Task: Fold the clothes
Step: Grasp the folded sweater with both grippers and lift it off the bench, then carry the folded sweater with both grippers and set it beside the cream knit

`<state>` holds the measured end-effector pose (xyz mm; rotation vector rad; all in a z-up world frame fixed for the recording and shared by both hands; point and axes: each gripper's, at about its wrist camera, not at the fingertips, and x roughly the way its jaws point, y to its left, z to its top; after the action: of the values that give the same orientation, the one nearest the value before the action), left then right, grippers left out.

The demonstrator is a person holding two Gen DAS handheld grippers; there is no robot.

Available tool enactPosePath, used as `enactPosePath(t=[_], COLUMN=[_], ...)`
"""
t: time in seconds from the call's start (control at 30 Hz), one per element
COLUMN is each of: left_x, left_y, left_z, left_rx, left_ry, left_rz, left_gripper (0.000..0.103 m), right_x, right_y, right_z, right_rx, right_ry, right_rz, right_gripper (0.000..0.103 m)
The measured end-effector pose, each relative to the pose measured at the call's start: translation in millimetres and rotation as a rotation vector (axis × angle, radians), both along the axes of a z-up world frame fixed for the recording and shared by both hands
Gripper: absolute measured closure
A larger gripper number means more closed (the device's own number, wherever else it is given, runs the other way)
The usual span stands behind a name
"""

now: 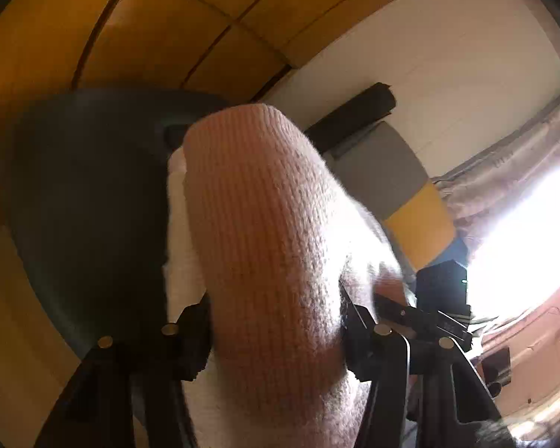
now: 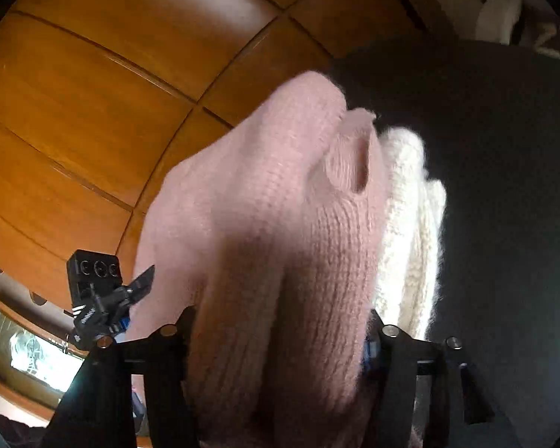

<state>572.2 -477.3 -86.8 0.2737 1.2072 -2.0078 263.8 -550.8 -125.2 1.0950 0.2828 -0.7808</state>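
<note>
A pink knit sweater [image 1: 265, 231] fills the middle of the left wrist view, draped over my left gripper [image 1: 276, 336], which is shut on it; the fingertips are hidden under the knit. In the right wrist view the same pink sweater [image 2: 265, 231] hangs bunched over my right gripper [image 2: 280, 336], also shut on it. A cream knit piece [image 2: 407, 224] lies against the sweater's right side and shows at its left edge in the left wrist view [image 1: 179, 231]. My right gripper [image 1: 429, 317] shows low right in the left wrist view; my left gripper [image 2: 104, 298] shows low left in the right wrist view.
A dark grey rounded surface [image 1: 86, 201] lies behind the sweater, also in the right wrist view [image 2: 504, 186]. Orange wooden panels [image 2: 93, 93] are beyond. A white wall [image 1: 448, 56], a grey and yellow cushion [image 1: 392, 179] and a bright curtained window [image 1: 522, 224] stand at right.
</note>
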Motion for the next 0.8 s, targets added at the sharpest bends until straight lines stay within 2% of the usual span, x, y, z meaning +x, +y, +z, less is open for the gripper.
enactPosePath(t=[0.03, 0.1, 0.17, 0.27, 0.33, 0.4, 0.5, 0.53, 0.57, 0.6, 0.67, 0.7, 0.77, 0.8], left_x=[-0.1, -1.7, 7.9, 4.6, -0.5, -13.2, -48.7, -58.5, -68.2, -75.1, -96.5, -107.8, -109.2, -107.2], left_y=[7.3, 24.2, 33.9, 26.0, 15.2, 2.0, -23.2, -29.9, -36.5, -33.8, -25.9, -22.2, -18.9, -18.4], left_z=[9.8, 32.9, 56.3, 83.2, 87.9, 85.8, 70.7, 62.1, 53.5, 44.2, 35.4, 31.7, 27.3, 27.1], left_rx=[-0.031, -0.134, -0.216, -0.309, -0.315, -0.283, -0.199, -0.161, -0.123, -0.115, -0.171, -0.202, -0.216, -0.215], left_ry=[-0.037, -0.118, -0.141, -0.166, -0.182, -0.201, -0.237, -0.250, -0.263, -0.296, -0.453, -0.537, -0.559, -0.541], left_rz=[0.016, 0.078, 0.112, 0.129, 0.117, 0.086, 0.038, 0.015, -0.008, -0.025, -0.008, 0.003, 0.040, 0.050], left_gripper=[0.042, 0.039, 0.032, 0.026, 0.026, 0.027, 0.028, 0.029, 0.032, 0.032, 0.033, 0.032, 0.032, 0.032], right_x=[-3.2, -6.6, 3.3, 21.3, 51.8, 88.3, 109.5, 109.9, 105.0, 94.7, 75.6, 74.5, 75.3, 75.6], right_y=[3.2, 13.4, 17.4, 21.7, 29.6, 38.3, 60.0, 55.3, 48.4, 47.0, 51.1, 53.7, 57.3, 57.7], right_z=[8.3, 31.2, 59.7, 103.6, 116.2, 116.7, 79.9, 60.7, 40.5, 24.7, 5.2, 3.7, 0.8, 0.4], right_rx=[-0.023, -0.107, -0.218, -0.390, -0.469, -0.516, -0.442, -0.382, -0.320, -0.298, -0.310, -0.327, -0.350, -0.354], right_ry=[0.037, 0.146, 0.238, 0.370, 0.446, 0.523, 0.629, 0.659, 0.666, 0.630, 0.543, 0.538, 0.549, 0.551], right_rz=[-0.008, -0.018, 0.014, 0.073, 0.158, 0.254, 0.352, 0.368, 0.370, 0.343, 0.276, 0.259, 0.233, 0.226], right_gripper=[0.026, 0.014, 0.006, 0.003, 0.002, 0.002, 0.002, 0.002, 0.002, 0.000, 0.000, 0.000, 0.000, 0.000])
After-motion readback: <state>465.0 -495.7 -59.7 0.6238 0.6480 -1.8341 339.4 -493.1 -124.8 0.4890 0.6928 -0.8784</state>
